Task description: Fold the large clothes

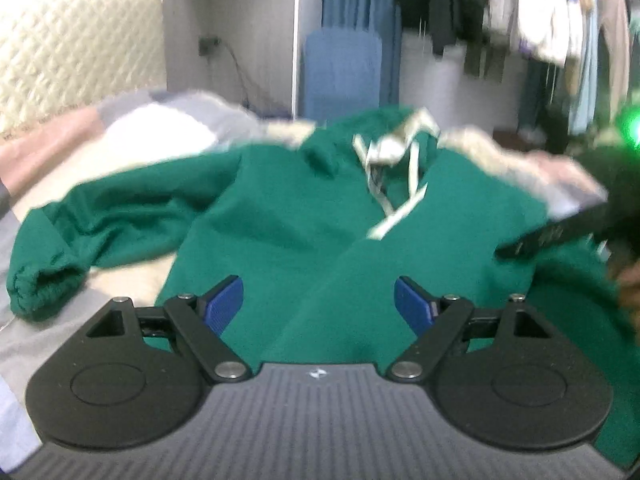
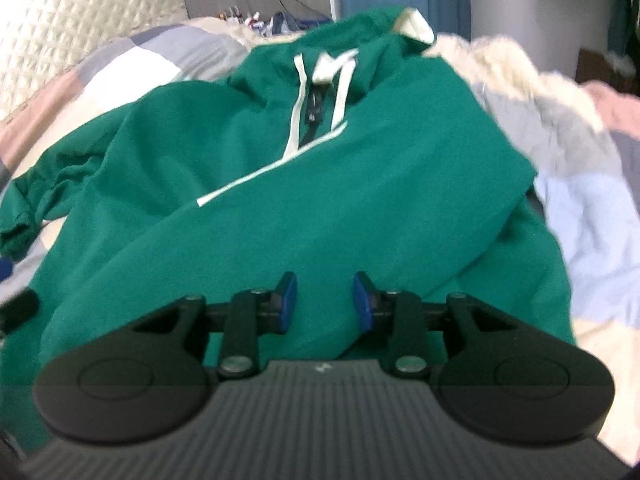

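Note:
A green hoodie [image 1: 280,216] with white drawstrings lies face up on a bed, hood at the far end. Its right sleeve is folded diagonally across the chest [image 2: 320,208]; its left sleeve [image 1: 80,236] stretches out to the left, cuff at the bed's near left. My left gripper [image 1: 319,304] is open and empty, just above the hoodie's lower body. My right gripper [image 2: 324,304] is open and empty over the folded sleeve's lower part. The right gripper's finger also shows in the left wrist view [image 1: 552,236], over the hoodie's right side.
The bed has a patchwork quilt [image 2: 592,216] in grey, pink, white and pale blue. A cream quilted headboard [image 1: 72,48] stands at the left. Hanging clothes [image 1: 520,16] and a blue curtain [image 1: 352,8] fill the back.

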A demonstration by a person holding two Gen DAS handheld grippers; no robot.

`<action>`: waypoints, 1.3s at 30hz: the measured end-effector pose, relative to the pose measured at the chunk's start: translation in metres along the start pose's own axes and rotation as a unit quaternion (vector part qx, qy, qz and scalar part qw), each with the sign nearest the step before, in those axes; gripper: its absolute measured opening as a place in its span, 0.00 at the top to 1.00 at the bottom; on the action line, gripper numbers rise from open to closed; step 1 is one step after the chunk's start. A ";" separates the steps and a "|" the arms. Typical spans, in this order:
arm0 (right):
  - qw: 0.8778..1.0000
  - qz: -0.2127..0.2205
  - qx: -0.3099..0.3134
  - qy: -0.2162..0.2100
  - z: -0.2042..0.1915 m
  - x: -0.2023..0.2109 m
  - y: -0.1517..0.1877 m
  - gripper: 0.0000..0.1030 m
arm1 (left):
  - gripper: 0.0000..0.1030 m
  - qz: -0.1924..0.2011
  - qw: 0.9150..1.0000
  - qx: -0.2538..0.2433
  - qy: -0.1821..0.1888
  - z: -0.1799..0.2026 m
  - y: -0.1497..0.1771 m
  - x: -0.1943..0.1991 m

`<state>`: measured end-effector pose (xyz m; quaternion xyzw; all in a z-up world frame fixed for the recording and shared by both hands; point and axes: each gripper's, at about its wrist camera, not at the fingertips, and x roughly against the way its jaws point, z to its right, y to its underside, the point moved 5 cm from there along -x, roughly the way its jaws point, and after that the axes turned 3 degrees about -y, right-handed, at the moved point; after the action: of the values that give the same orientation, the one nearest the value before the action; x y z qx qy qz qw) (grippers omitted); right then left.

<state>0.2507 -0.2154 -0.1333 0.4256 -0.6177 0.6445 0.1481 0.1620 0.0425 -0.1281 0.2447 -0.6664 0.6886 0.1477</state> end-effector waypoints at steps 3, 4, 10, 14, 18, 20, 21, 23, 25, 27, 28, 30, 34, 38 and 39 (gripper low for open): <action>1.000 -0.009 -0.006 0.001 0.005 -0.006 0.002 0.67 | 0.17 -0.054 0.998 -0.025 -0.021 0.002 0.016 -0.021; 1.000 -0.015 -0.009 0.002 0.007 -0.010 0.003 0.67 | 0.17 -0.078 0.996 -0.030 -0.023 0.001 0.021 -0.028; 0.999 -0.042 -0.004 0.002 0.007 -0.023 0.014 0.68 | 0.17 -0.111 0.993 0.015 -0.026 -0.015 0.028 -0.039; 0.999 -0.039 -0.005 0.001 0.006 -0.020 0.014 0.68 | 0.17 -0.091 0.994 0.050 -0.038 -0.030 0.020 -0.029; 0.999 -0.032 -0.011 -0.005 0.007 -0.017 0.014 0.68 | 0.17 -0.057 0.991 0.091 -0.078 -0.062 0.003 -0.017; 1.000 -0.030 -0.009 -0.005 0.007 -0.015 0.014 0.67 | 0.16 -0.044 0.986 0.122 -0.108 -0.087 -0.006 -0.014; 1.000 -0.028 -0.008 -0.005 0.006 -0.014 0.014 0.67 | 0.16 -0.043 0.981 0.138 -0.126 -0.101 -0.010 -0.015; 1.000 -0.027 -0.008 -0.006 0.008 -0.013 0.014 0.67 | 0.16 -0.046 0.970 0.173 -0.164 -0.135 -0.019 -0.018; 0.999 -0.028 -0.014 -0.009 0.009 -0.012 0.013 0.65 | 0.17 -0.019 0.960 0.210 -0.185 -0.170 -0.029 -0.017; 0.999 -0.028 -0.029 -0.024 0.008 -0.011 0.013 0.54 | 0.17 -0.003 0.945 0.252 -0.210 -0.206 -0.039 -0.018; 0.998 -0.028 -0.037 -0.035 0.008 -0.011 0.012 0.43 | 0.16 -0.001 0.940 0.254 -0.226 -0.220 -0.044 -0.021; 0.998 -0.026 -0.042 -0.046 0.003 -0.010 0.010 0.32 | 0.16 -0.006 0.936 0.251 -0.246 -0.245 -0.055 -0.033; 0.999 -0.019 -0.020 -0.037 -0.004 -0.007 0.006 0.29 | 0.16 -0.050 0.927 0.265 -0.262 -0.287 -0.054 -0.068; 0.999 -0.009 -0.033 -0.039 0.002 -0.006 0.001 0.29 | 0.17 -0.074 0.933 0.244 -0.255 -0.304 -0.043 -0.100; 0.998 -0.007 -0.042 -0.043 0.005 -0.006 0.000 0.29 | 0.18 -0.086 0.933 0.237 -0.256 -0.306 -0.039 -0.108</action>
<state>0.2563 -0.2181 -0.1384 0.4509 -0.6467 0.5982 0.1437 0.2303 0.3615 -0.1500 0.4969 -0.4752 0.7254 -0.0315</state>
